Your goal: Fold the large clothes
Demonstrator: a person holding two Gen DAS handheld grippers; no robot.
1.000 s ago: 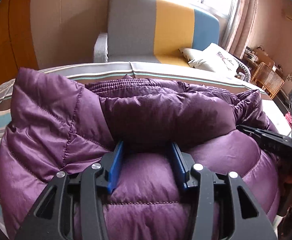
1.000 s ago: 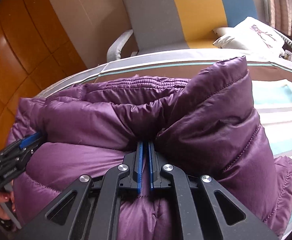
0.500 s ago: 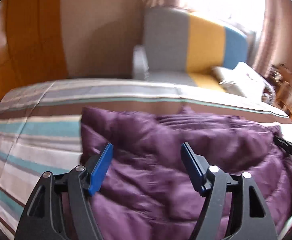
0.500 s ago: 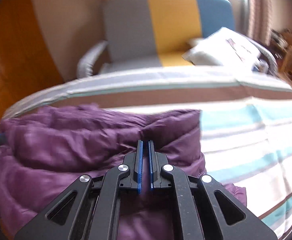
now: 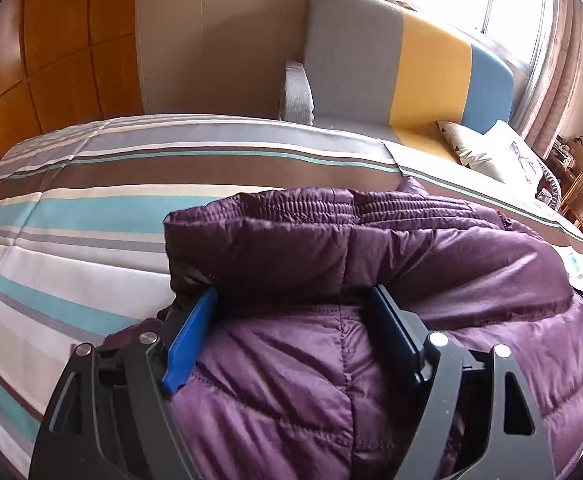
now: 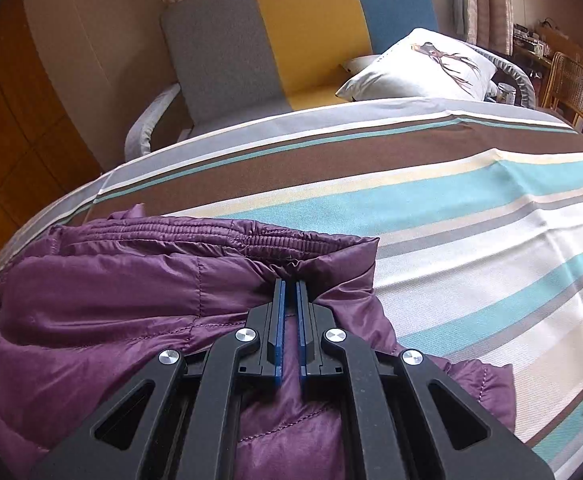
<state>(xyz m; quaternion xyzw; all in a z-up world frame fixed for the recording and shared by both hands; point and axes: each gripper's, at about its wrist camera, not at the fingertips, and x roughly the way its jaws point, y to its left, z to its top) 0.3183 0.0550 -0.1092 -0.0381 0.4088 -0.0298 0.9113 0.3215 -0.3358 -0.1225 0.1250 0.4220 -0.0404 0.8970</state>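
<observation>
a purple quilted puffer jacket [image 5: 371, 360] lies folded in a thick bundle on a bed covered by a striped bedspread [image 5: 71, 240] in bands of white, teal, grey and brown. in the left wrist view the left gripper [image 5: 295, 312] hangs over the near half of the jacket with its blue-padded jaws spread wide and opening; a puffy panel of the jacket bulges up between them, and the pads do not press on it. the folded-over top layer of the jacket sits just beyond the fingertips, its ribbed stitched band running along the far edge.

in the right wrist view the right gripper [image 6: 289, 284] has its jaws drawn almost together, pinching a thin fold of the jacket [image 6: 131, 300] near the bundle's right-hand corner, close to the ribbed band (only a sliver of fabric shows between the blue pads).

behind the bed stands an armchair [image 6: 291, 32] in grey, yellow and blue panels, with a white cushion [image 6: 423, 68] printed with a deer's head leaning on it. wooden wardrobe panels [image 5: 51, 48] fill the left side, and a cane-backed chair [image 6: 579, 92] shows at far right. no brand, label or readable writing is visible anywhere.
</observation>
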